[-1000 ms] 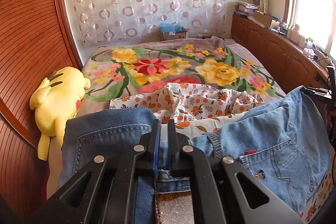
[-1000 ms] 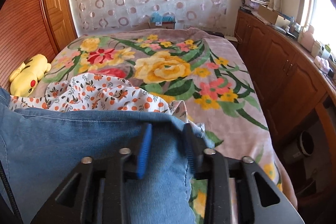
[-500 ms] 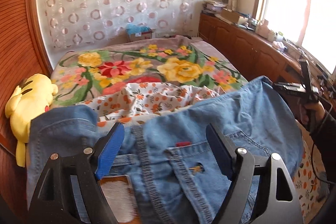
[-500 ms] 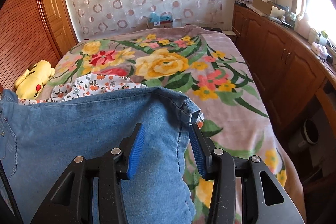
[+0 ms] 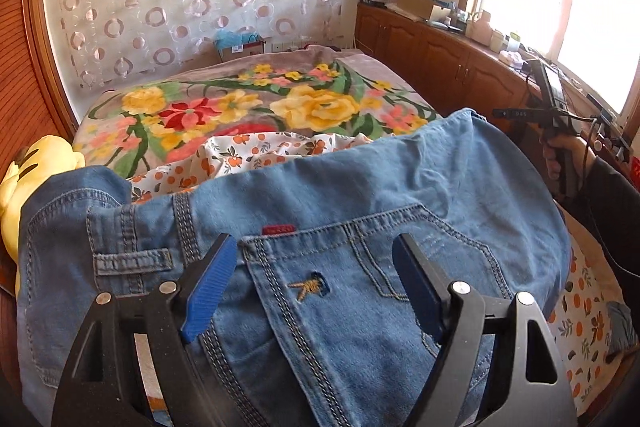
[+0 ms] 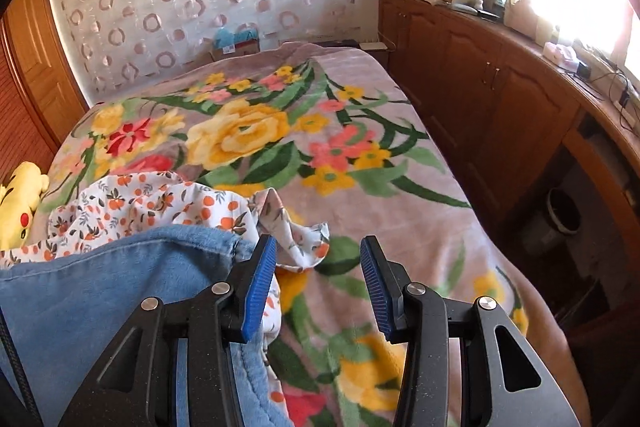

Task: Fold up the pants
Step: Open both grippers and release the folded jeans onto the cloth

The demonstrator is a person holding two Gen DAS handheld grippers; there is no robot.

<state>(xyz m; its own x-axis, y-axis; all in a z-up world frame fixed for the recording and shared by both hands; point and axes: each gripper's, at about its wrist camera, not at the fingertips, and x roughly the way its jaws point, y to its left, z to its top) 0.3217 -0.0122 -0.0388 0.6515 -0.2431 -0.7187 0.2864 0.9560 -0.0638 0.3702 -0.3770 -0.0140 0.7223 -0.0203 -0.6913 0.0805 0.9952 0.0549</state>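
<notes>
Blue jeans [image 5: 360, 195] lie spread across the near end of the bed, back pocket and waistband facing up. My left gripper [image 5: 312, 267] hovers just over the pocket, its jaws wide open and gripping nothing. In the right wrist view the denim edge [image 6: 120, 287] lies to the left of my right gripper [image 6: 318, 283]. That gripper is open, with only the blanket seen between its fingers; its left finger [image 6: 260, 283] is beside the denim hem. The right gripper's body and the hand holding it show at the right edge of the left wrist view.
A flowered blanket [image 6: 360, 163] covers the bed. An orange-print cloth [image 6: 160, 199] is bunched beyond the jeans. A yellow plush toy [image 5: 24, 195] lies at the left edge by the wooden wall. Wooden cabinets [image 6: 500, 99] and a bin [image 6: 560, 211] line the right side.
My left gripper let go of the waistband, opened wide and shifted right over the back pocket. The right gripper slid right off the denim edge, which now lies on the bed.
</notes>
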